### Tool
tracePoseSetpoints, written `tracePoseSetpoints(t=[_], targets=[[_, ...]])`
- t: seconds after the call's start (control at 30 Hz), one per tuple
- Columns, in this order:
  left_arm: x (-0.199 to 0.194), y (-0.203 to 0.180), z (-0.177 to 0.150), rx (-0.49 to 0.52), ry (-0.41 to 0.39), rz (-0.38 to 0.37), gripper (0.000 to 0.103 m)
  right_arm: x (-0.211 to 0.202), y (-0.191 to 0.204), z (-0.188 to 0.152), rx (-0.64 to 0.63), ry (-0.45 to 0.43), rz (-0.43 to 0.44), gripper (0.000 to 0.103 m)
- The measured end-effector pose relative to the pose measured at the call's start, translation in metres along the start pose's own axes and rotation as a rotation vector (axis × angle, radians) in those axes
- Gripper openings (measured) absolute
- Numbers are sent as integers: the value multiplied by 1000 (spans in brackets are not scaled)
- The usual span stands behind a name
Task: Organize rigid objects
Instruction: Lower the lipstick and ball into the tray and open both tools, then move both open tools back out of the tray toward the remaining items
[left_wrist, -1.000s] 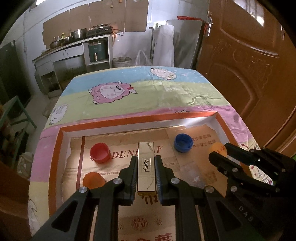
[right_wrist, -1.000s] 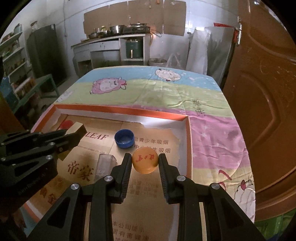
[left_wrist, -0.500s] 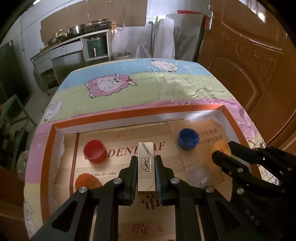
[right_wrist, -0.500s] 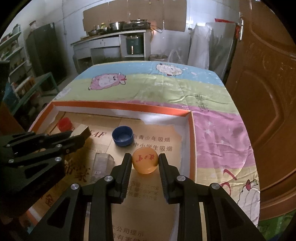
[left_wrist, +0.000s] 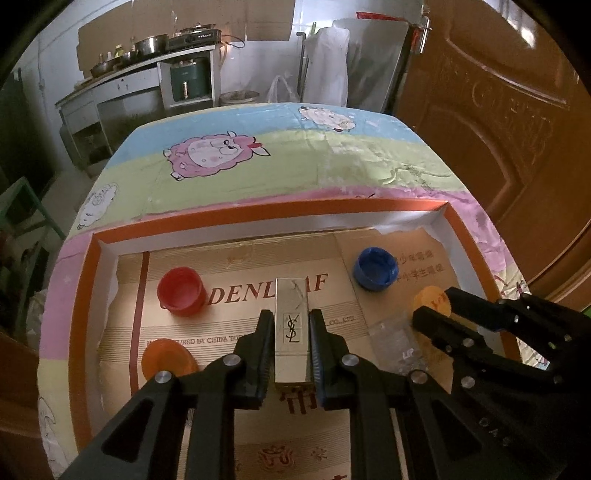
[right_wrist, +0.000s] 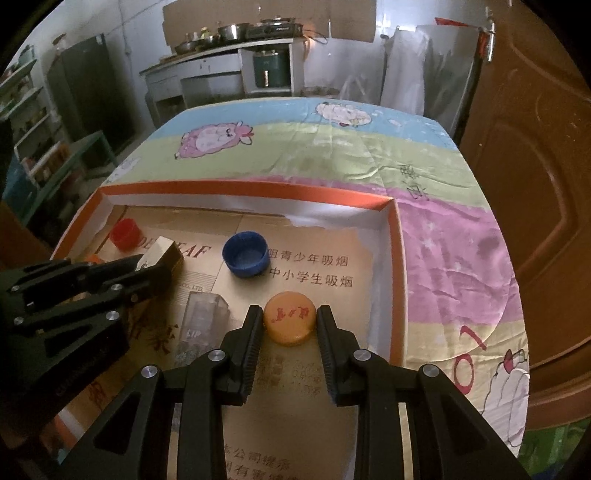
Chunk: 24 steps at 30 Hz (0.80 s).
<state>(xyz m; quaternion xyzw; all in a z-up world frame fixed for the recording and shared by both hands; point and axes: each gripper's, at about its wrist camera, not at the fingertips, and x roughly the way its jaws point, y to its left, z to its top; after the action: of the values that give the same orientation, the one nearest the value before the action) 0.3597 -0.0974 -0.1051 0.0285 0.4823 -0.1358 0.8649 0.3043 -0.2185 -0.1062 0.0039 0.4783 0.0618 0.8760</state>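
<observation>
Inside the orange-rimmed box (left_wrist: 258, 216), its near edge cut off, the left gripper (left_wrist: 291, 345) clamps a gold lipstick case (left_wrist: 291, 325) while the right gripper (right_wrist: 290, 323) pinches an orange cap (right_wrist: 290, 321) beside a hard-to-read clear case (right_wrist: 203, 321).

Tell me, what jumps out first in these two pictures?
A gold YSL lipstick case is pinched in the left claw over the orange-rimmed cardboard tray. The right claw squeezes an orange bottle cap near the tray's right side. Loose in the tray lie a red cap, a blue cap and another orange cap, on a sheep-print tablecloth.
</observation>
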Motion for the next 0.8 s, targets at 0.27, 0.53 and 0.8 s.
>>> tracePoseSetpoints(t=[0.27,0.53,0.8], targets=[[-5,3,-2,-13,-16,-8,36,-1,2,-1,2,-3,2,46],[-21,5,-3,-33,-50,-20,37,-7,0,-6,24,-2,8,47],[-33,6,-8,-45,-64,-8,37,-21,0,-10,32,-14,4,47]])
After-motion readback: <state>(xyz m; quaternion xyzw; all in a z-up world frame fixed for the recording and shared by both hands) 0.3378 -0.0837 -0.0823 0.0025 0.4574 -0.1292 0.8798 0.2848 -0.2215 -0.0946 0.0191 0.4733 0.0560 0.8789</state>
